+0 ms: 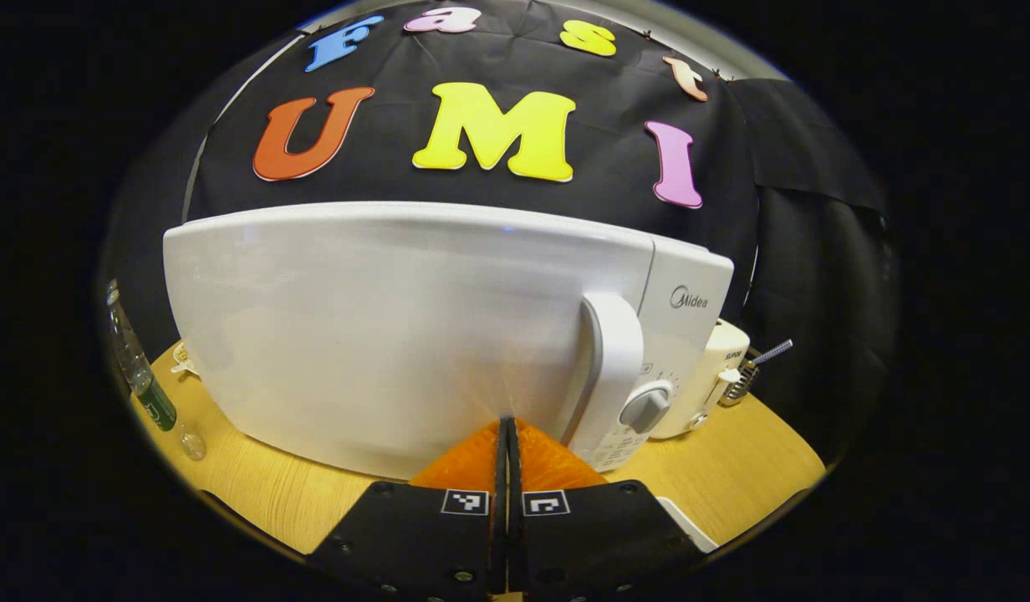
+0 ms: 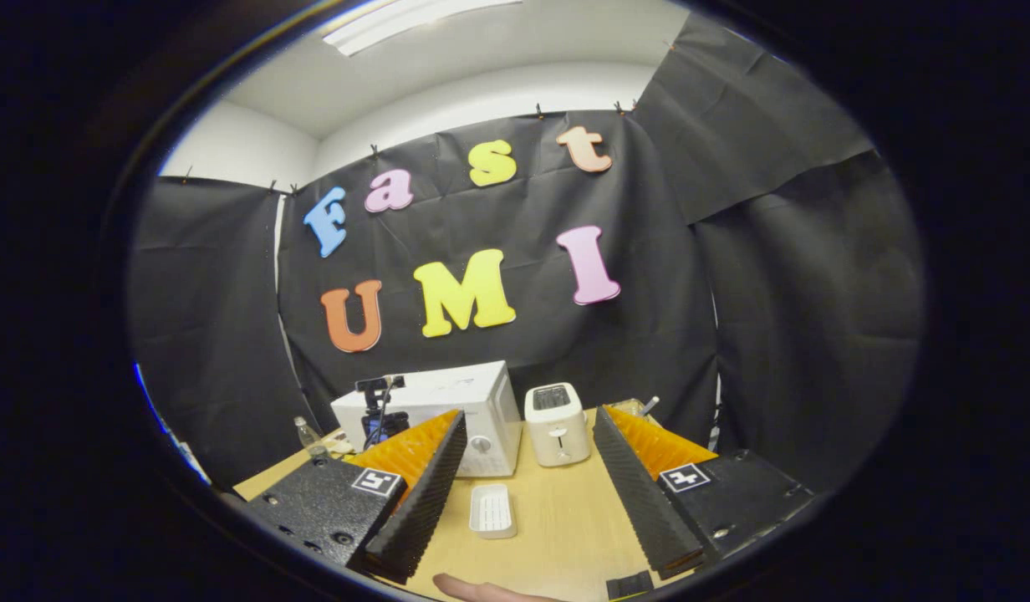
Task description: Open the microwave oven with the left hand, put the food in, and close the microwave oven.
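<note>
On the wooden bench [image 2: 557, 518] the white microwave oven [image 1: 415, 334] stands with its door shut. In the left gripper view it is close in front of my left claw [image 1: 507, 435], whose two fingers are pressed together with nothing between them, their tips just beside the lower edge of the door; I cannot tell if they touch it. The door handle [image 1: 613, 359] rises at about one o'clock from those tips, and the round knob [image 1: 646, 408] sits at two o'clock. A white toaster [image 1: 716, 376] stands beside the oven's right side, and bottles [image 1: 143, 368] stand at nine o'clock near the bench edge.

In the right gripper view my right claw [image 2: 527, 468] is spread wide and holds nothing. Between its fingers, at twelve o'clock, a small white ridged tray [image 2: 492, 508] lies on the bench; I cannot tell what it carries. Farther off stand the microwave oven [image 2: 456, 410] at eleven o'clock and the toaster [image 2: 556, 424] at one o'clock. A fingertip [image 2: 473, 590] shows at six o'clock.
</note>
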`<state>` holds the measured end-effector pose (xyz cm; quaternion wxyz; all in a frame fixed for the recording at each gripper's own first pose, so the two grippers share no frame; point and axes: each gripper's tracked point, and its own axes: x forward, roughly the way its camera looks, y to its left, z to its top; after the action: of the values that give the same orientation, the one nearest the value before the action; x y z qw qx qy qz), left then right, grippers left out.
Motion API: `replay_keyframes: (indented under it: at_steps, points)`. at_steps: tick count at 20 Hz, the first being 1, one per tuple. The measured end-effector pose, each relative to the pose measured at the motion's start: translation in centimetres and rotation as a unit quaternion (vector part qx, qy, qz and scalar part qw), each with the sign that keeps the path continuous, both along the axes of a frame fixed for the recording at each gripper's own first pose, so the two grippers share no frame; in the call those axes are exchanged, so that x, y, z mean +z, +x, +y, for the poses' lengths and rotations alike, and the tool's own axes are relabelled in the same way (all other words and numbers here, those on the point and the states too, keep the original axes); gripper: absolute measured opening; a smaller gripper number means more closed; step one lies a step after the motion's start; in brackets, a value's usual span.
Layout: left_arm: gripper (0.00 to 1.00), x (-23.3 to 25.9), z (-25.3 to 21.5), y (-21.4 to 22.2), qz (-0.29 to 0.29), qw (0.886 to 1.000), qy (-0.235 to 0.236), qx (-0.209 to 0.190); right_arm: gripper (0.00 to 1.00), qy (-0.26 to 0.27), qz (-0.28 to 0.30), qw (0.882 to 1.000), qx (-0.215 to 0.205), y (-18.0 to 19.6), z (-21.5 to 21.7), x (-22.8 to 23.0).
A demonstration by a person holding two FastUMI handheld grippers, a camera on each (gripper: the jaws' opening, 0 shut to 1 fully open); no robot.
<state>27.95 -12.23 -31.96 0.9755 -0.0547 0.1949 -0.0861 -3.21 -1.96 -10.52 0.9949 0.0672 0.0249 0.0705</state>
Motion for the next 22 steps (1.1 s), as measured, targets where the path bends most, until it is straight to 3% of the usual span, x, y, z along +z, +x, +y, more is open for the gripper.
replay_keyframes:
  at_steps: [5,17,18,19,22]
  points:
    - [0.0,1.6,2.3,-4.7,-0.011,1.0,0.011,0.008,0.97,-0.018,0.015,1.0,-0.016,0.1,-0.6,-1.2]
    - [0.0,19.7,4.8,-20.7,-0.147,0.988,0.032,0.028,0.97,-0.019,0.028,0.998,-0.057,-2.1,-2.7,-1.4]
    - [0.0,20.5,5.3,-22.3,-0.148,0.988,0.032,0.037,0.84,-0.018,0.024,0.998,-0.055,-2.3,-2.5,-1.0]
    - [0.0,21.2,6.3,-23.5,-0.151,0.986,0.033,0.06,0.84,-0.019,0.02,0.998,-0.053,-2.5,-2.2,-0.6]
    - [0.91,22.0,7.6,-26.7,-0.146,0.985,0.024,0.085,0.84,-0.028,0.008,0.998,-0.05,-3.0,-1.7,0.2]
